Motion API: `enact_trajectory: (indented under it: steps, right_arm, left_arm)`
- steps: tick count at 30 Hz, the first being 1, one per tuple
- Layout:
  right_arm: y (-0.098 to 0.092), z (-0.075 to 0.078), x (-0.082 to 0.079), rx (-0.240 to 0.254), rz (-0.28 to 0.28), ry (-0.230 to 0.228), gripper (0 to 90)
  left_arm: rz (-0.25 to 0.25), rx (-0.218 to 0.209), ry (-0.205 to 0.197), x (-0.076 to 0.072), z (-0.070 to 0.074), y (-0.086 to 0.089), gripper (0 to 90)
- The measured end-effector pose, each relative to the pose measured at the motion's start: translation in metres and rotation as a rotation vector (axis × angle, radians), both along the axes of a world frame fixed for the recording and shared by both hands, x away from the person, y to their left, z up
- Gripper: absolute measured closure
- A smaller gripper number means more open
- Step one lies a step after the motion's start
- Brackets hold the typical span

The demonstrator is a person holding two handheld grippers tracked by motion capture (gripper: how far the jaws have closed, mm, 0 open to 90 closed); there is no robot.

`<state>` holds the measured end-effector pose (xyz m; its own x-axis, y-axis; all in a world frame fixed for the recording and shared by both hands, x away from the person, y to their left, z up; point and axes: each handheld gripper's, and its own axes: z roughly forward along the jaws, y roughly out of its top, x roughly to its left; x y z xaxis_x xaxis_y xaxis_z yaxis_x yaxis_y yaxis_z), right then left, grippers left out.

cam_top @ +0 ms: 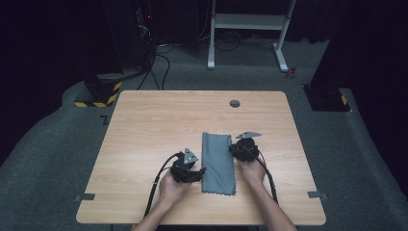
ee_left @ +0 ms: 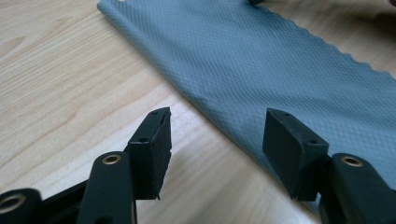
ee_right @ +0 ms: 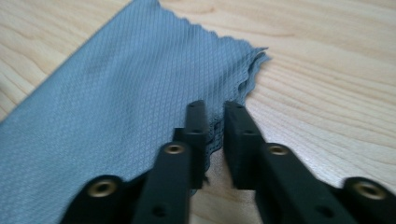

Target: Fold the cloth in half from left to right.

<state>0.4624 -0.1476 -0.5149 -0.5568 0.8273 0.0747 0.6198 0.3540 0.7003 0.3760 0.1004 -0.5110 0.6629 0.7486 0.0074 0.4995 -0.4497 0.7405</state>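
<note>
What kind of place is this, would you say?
Probably a lab or recording studio, not a home: a bare wooden table stands on grey carpet amid dark drapes, with cabled equipment behind and hazard-striped stand bases. A grey cloth lies on it.

dim room, grey carpet point(cam_top: 57, 144), wooden table point(cam_top: 159, 115), white desk frame point(cam_top: 248, 21) behind.

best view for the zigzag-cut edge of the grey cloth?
Right gripper view: the folded grey waffle-weave cloth shows its zigzag edge and stacked layers near the corner close up. Left gripper view shows the fold line and a farther scalloped edge; high view shows the whole strip, edge detail tiny.
</note>
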Motion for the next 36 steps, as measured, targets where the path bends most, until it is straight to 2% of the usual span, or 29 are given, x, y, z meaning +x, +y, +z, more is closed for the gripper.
enact_trajectory:
  steps: [3, 7, 11, 14, 15, 17, 19, 20, 23, 26, 27, 29, 30, 32, 35, 36]
  right_arm:
    - [0.0, -0.002, 0.002, -0.004, 0.01, 0.004, 89.6]
    - [0.0, -0.002, 0.003, -0.029, 0.015, -0.014, 90.0]
    - [-0.003, -0.001, 0.006, -0.044, -0.005, -0.015, 90.0]
    - [-0.003, 0.001, 0.005, -0.028, -0.002, -0.028, 89.9]
    - [0.002, 0.002, -0.001, -0.032, 0.037, -0.055, 87.4]
    - [0.009, 0.002, -0.004, -0.052, 0.079, -0.068, 85.3]
    - [0.013, 0.001, -0.006, -0.063, 0.092, -0.068, 84.5]
    - [0.016, -0.003, -0.005, -0.088, 0.106, -0.076, 84.6]
    - [0.014, -0.002, -0.005, -0.087, 0.09, -0.071, 84.2]
    - [0.009, -0.001, -0.004, -0.092, 0.074, -0.064, 80.6]
    - [0.008, -0.001, -0.004, -0.089, 0.074, -0.062, 79.8]
    - [0.006, -0.001, -0.008, -0.062, 0.082, -0.062, 77.6]
    - [0.005, 0.0, -0.013, -0.052, 0.099, -0.064, 75.7]
    - [0.004, 0.001, -0.017, -0.047, 0.108, -0.061, 73.9]
    - [-0.001, 0.001, -0.044, -0.04, 0.164, -0.073, 68.9]
    - [-0.001, 0.001, -0.044, -0.04, 0.164, -0.073, 68.9]
  left_arm:
    - [-0.006, 0.027, -0.008, -0.005, -0.002, -0.001, 42.1]
    - [-0.011, 0.057, -0.012, -0.01, -0.007, -0.002, 42.2]
    - [-0.007, 0.037, -0.012, -0.012, -0.009, 0.001, 42.4]
    - [-0.001, 0.025, -0.015, -0.014, -0.01, 0.002, 42.5]
    - [0.0, 0.024, -0.02, -0.015, -0.01, 0.002, 42.5]
    - [0.0, 0.015, -0.025, -0.019, -0.011, 0.004, 42.6]
    - [-0.001, 0.015, -0.027, -0.02, -0.012, 0.005, 42.8]
    - [-0.004, 0.012, -0.031, -0.023, -0.012, 0.007, 43.5]
    - [-0.008, 0.023, -0.038, -0.026, -0.011, 0.007, 44.2]
    - [-0.02, 0.057, -0.035, -0.029, -0.009, 0.007, 42.8]
    - [-0.035, 0.037, -0.038, -0.033, -0.009, 0.007, 42.4]
    - [-0.043, 0.023, -0.043, -0.035, -0.009, 0.007, 42.1]
    - [-0.068, 0.007, -0.045, -0.039, -0.009, 0.005, 41.6]
    - [-0.083, 0.014, -0.049, -0.041, -0.008, 0.003, 41.1]
    - [-0.098, 0.034, -0.051, -0.043, -0.01, -0.003, 40.6]
    - [-0.098, 0.034, -0.051, -0.043, -0.01, -0.003, 40.6]
